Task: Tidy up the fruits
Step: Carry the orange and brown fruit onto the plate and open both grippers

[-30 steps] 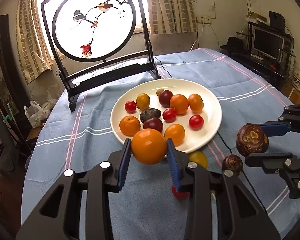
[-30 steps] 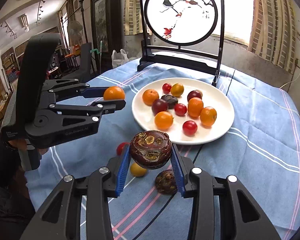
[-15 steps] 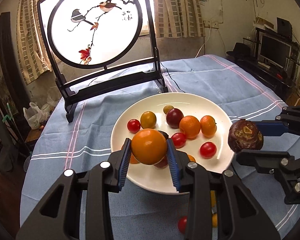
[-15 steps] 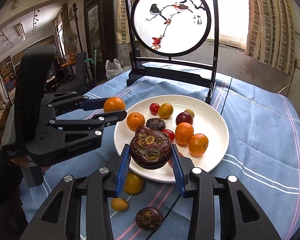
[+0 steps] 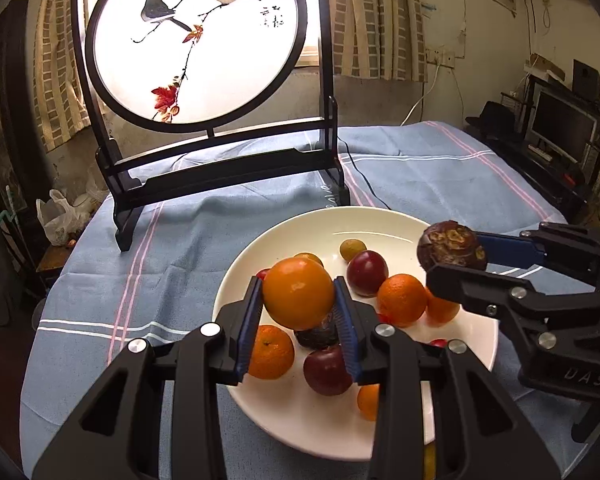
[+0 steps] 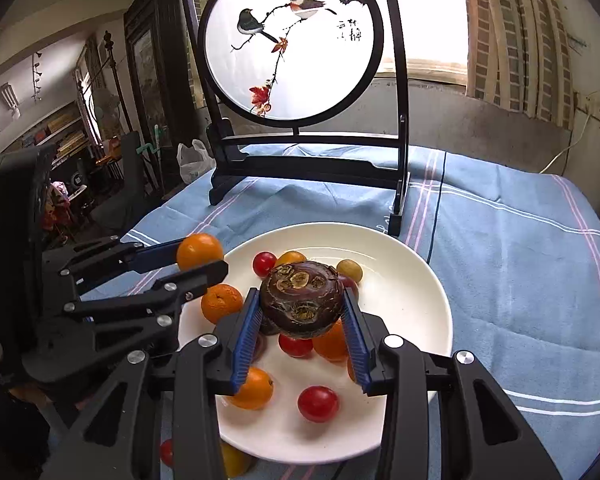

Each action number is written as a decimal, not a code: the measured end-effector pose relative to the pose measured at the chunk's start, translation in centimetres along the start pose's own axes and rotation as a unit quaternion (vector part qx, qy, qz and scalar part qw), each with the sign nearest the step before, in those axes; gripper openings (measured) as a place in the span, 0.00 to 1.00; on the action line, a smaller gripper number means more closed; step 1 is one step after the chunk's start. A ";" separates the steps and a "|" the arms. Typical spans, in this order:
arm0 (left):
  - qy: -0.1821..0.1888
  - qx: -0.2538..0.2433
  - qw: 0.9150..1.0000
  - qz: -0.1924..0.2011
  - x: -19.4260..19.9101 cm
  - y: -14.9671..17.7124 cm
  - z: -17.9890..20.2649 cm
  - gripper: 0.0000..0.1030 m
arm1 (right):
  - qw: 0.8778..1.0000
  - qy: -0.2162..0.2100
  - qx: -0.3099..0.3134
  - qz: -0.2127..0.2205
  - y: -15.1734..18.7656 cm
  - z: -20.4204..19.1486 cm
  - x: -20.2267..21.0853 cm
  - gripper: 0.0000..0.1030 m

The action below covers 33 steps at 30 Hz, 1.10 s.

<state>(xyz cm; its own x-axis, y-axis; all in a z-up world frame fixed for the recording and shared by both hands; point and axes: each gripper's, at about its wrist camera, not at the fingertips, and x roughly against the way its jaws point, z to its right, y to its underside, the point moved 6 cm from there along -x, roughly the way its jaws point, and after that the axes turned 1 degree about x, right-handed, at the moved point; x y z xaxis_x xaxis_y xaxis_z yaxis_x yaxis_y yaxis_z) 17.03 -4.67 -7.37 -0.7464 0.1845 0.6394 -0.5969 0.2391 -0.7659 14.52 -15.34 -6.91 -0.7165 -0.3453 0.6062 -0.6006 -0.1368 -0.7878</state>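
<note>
My left gripper (image 5: 299, 312) is shut on an orange (image 5: 298, 293) and holds it above the left part of the white plate (image 5: 320, 224). My right gripper (image 6: 300, 320) is shut on a dark brown, scarred passion fruit (image 6: 301, 305) and holds it above the middle of the plate (image 6: 400, 264). The plate carries several oranges, red tomatoes, dark plums and a small yellow fruit. The right gripper with its passion fruit (image 5: 452, 245) shows at the right of the left wrist view. The left gripper's orange (image 6: 199, 251) shows at the left of the right wrist view.
A round bird-painting screen on a black stand (image 5: 220, 176) rises behind the plate on the blue striped cloth (image 6: 520, 264). A red tomato (image 6: 166, 453) and a yellow fruit (image 6: 232, 460) lie on the cloth by the plate's near edge. A black cable (image 5: 364, 184) runs past the stand.
Both grippers have moved forward over the plate with their fruits held. The plate and the screen look larger and closer, and the loose fruits on the cloth have slipped under the grippers.
</note>
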 end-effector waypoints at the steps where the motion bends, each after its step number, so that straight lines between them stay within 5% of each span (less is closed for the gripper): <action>1: 0.005 -0.002 1.000 -0.002 -0.3 0.1 0.3 0.34 | 1.000 -0.002 -0.006 0.002 -0.1 0.2 -0.1 0.39; 18: -0.022 -0.004 1.000 0.011 -1.7 -0.1 0.6 0.34 | 0.998 -0.006 -0.066 0.003 -0.5 1.6 -2.7 0.41; 19: -0.021 -0.004 1.000 0.013 -1.7 -0.2 0.6 0.35 | 0.998 -0.007 -0.065 0.001 -0.5 1.6 -2.8 0.43; 20: -0.022 -0.006 1.000 0.013 -1.6 -0.1 0.7 0.44 | 0.998 -0.004 -0.067 0.004 -0.5 1.6 -2.7 0.56; 22: -0.024 -0.015 0.999 0.018 -1.4 0.0 0.9 0.58 | 0.997 -0.007 -0.071 0.012 -0.7 1.6 -2.2 0.68; 33: -0.018 -0.018 0.999 0.034 1.2 -0.1 1.0 0.59 | 0.996 0.005 -0.037 0.082 -2.6 0.5 5.4 0.68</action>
<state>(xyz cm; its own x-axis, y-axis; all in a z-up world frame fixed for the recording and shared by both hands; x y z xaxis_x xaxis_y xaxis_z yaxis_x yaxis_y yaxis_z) 15.92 -5.40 -6.55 -0.7952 0.1681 0.5826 -0.5340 0.2610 -0.8042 12.41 -17.34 -1.61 -0.8099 -0.3488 0.4715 -0.4999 -0.0097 -0.8660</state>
